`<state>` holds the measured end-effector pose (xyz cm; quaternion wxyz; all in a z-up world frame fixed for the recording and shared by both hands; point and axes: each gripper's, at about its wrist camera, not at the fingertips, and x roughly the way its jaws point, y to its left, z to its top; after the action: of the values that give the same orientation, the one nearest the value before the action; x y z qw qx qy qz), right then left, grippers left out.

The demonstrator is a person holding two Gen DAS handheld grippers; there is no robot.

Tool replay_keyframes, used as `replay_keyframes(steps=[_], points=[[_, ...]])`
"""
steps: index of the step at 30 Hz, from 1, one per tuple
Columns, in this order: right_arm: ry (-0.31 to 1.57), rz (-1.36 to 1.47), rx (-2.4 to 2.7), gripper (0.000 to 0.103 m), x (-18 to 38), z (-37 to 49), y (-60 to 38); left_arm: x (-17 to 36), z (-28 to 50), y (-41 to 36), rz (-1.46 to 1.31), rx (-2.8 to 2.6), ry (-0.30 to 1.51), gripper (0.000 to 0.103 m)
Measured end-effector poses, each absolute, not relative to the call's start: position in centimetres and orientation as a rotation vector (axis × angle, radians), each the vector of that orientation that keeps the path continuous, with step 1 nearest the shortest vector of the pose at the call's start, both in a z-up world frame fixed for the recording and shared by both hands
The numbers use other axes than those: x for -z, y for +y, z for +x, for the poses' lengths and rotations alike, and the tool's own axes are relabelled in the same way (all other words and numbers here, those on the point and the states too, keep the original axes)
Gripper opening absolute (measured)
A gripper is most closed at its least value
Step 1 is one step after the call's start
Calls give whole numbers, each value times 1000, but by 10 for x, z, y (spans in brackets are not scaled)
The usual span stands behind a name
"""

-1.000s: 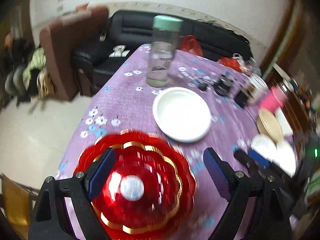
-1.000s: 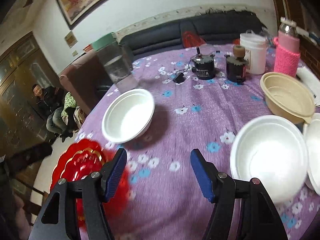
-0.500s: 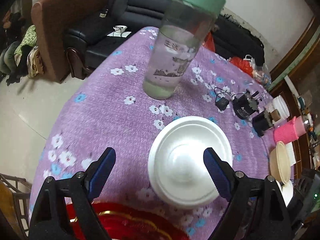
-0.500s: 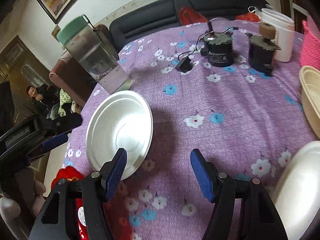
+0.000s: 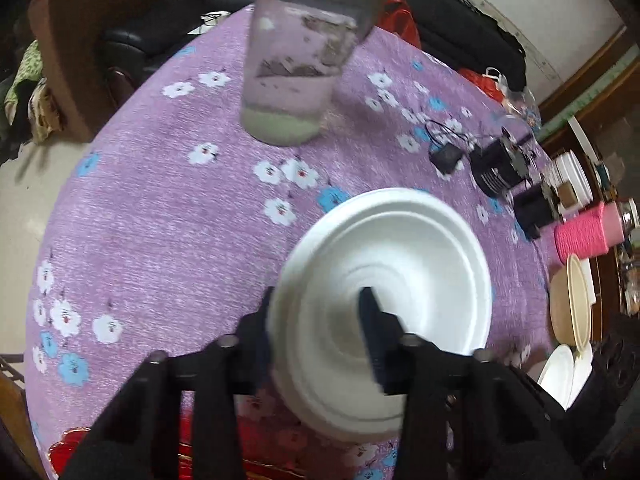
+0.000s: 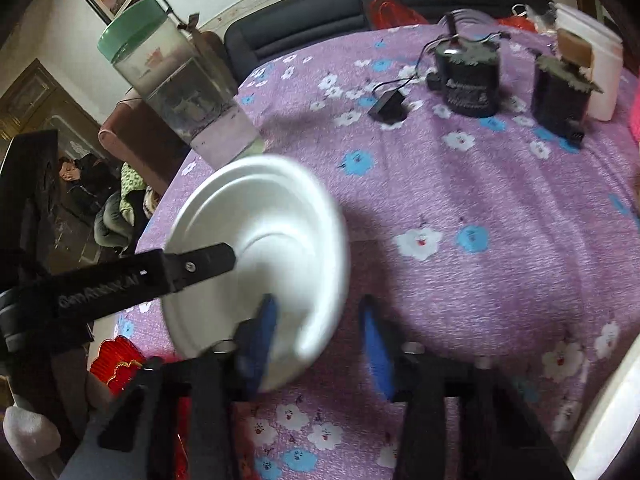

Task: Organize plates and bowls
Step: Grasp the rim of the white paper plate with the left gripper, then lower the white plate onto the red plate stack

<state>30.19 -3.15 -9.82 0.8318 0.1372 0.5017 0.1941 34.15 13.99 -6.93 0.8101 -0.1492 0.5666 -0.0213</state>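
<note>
left tongs (image 5: pixel 316 332) just closed, pinching round white foam bowl (image 5: pixel 384 300) rim on bench | right tongs (image 6: pixel 320 336) just closed astride opposite rim | risk: foam cracks or slips

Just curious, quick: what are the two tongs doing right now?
Left tongs: just closed, pinching the rim of the white bowl.
Right tongs: just been closing astride the same rim; grip cannot be told.

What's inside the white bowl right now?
No food or dish shows inside the white bowl. One finger of the left gripper reaches in over the rim, the other outside. The finger hides part of the bowl's floor.
</note>
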Motion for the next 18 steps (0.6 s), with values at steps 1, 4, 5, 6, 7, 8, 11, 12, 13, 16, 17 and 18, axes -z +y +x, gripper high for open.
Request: replay_keyframes(steps=[1, 4, 5, 6, 7, 8, 11, 12, 13, 16, 17, 18], points=[[1068, 295, -418, 28, 99, 302, -31, 68, 339, 139, -312, 47, 1203, 28], [1053, 284, -408, 23, 97, 297, -31, 60, 330, 137, -316, 60, 1167, 28], [1047, 282, -408, 23, 96, 295, -31, 57, 326, 138, -325, 68, 1160, 28], [1038, 286, -410, 23, 93, 291, -33, 53, 321, 138, -339, 73, 1152, 28], [1033, 292, -413, 22, 91, 288, -35, 49, 316, 139, -349, 74, 1145, 28], [1024, 298, -416, 22, 86, 282, -36, 46, 311, 139, -355, 75, 1138, 28], [994, 295, -434, 22, 73, 265, -37, 34, 286, 141, -381, 73, 1106, 28], [983, 291, -441, 22, 68, 258, -37, 30, 277, 142, -389, 74, 1094, 28], [974, 285, -448, 22, 63, 252, -36, 26, 266, 145, -397, 68, 1084, 28], [957, 263, -493, 22, 51, 228, -27, 17, 233, 155, -426, 48, 1056, 28], [955, 261, -505, 22, 49, 223, -24, 13, 218, 161, -435, 42, 1037, 29], [953, 249, -530, 22, 46, 212, -19, 11, 210, 163, -434, 36, 1024, 29]])
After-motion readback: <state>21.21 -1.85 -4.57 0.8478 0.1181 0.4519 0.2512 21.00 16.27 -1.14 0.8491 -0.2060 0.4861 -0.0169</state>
